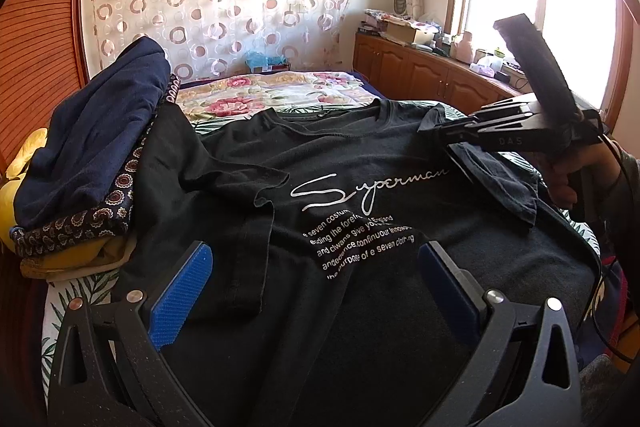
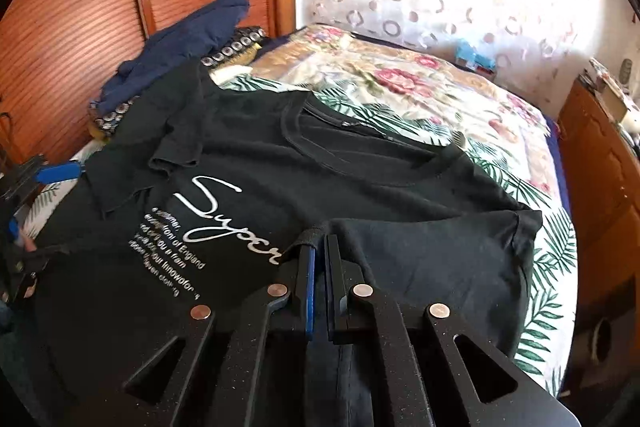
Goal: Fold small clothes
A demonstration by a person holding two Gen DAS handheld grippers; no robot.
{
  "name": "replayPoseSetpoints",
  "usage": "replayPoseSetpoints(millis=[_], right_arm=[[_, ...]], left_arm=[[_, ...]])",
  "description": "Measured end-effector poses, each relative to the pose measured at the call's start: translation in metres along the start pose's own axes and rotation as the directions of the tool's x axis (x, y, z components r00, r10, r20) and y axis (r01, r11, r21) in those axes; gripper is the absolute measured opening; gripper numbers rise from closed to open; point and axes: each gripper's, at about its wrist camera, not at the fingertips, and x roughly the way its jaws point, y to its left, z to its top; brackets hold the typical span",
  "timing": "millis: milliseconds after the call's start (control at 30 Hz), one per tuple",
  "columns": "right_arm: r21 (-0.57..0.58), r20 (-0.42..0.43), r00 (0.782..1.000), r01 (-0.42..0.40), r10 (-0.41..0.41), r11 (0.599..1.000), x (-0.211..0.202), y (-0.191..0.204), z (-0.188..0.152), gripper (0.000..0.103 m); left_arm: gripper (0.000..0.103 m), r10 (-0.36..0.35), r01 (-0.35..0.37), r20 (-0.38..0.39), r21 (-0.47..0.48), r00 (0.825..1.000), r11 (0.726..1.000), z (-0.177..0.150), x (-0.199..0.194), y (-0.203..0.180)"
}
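1. The black T-shirt [image 1: 360, 155] lay face up on the bed [image 2: 460, 99], its printed front to the ceiling. The collar pointed away from me and the hem came toward my left tool [image 1: 312, 275].

2. My left tool was released, its two blue pads [image 1: 188, 287] wide apart. It hovered low over the hem part of the shirt and held nothing.

3. My right tool [image 2: 320, 263] was clenched on the fabric of the right sleeve [image 2: 472, 247], and a small fold of cloth stood between its pads. In the left wrist view this sleeve was lifted and already turned inward over the chest.

4. The left sleeve [image 1: 240, 187] lay folded in over the chest on the other side, just beside the white print.

5. The long axis of the shirt ran from the hem near me to the collar far from me. I judged that the next fold must go along this axis, and my left tool was the nearer one to the hem.

6. A pile of other clothes [image 1: 80, 163] lay on the bed, at the left of the shirt and touching it. I saw no box or basket; whether the pile was finished work, I could not tell.
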Motion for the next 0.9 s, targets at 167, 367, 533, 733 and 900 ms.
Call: replayPoseSetpoints(millis=[167,367,533,733,900], right_arm=[[0.016,-0.056,0.998,0.002,-0.002,1.000,0.009,-0.014,-0.003,0.043],[0.042,-0.065,0.998,0.006,-0.003,0.999,0.001,-0.027,-0.025,0.044],[0.046,-0.060,0.998,0.003,0.000,0.999,-0.014,-0.028,-0.044,0.044],[0.088,-0.038,0.998,0.047,-0.044,0.995,-0.027,-0.046,-0.060,0.045],[0.119,-0.050,0.998,0.041,-0.036,0.992,-0.017,-0.051,-0.069,0.045]], left_arm=[[0.103,0.007,-0.007,0.002,-0.005,1.000,1.000,0.000,-0.001,0.005],[0.103,0.020,-0.020,0.001,-0.014,1.000,1.000,0.004,0.001,0.013],[0.103,0.033,-0.033,0.008,-0.010,0.999,0.999,0.010,0.000,0.019],[0.103,0.089,-0.089,0.010,0.001,0.996,0.996,0.024,0.003,0.035],[0.103,0.128,-0.128,-0.005,0.006,0.992,0.992,0.036,0.009,0.055]])
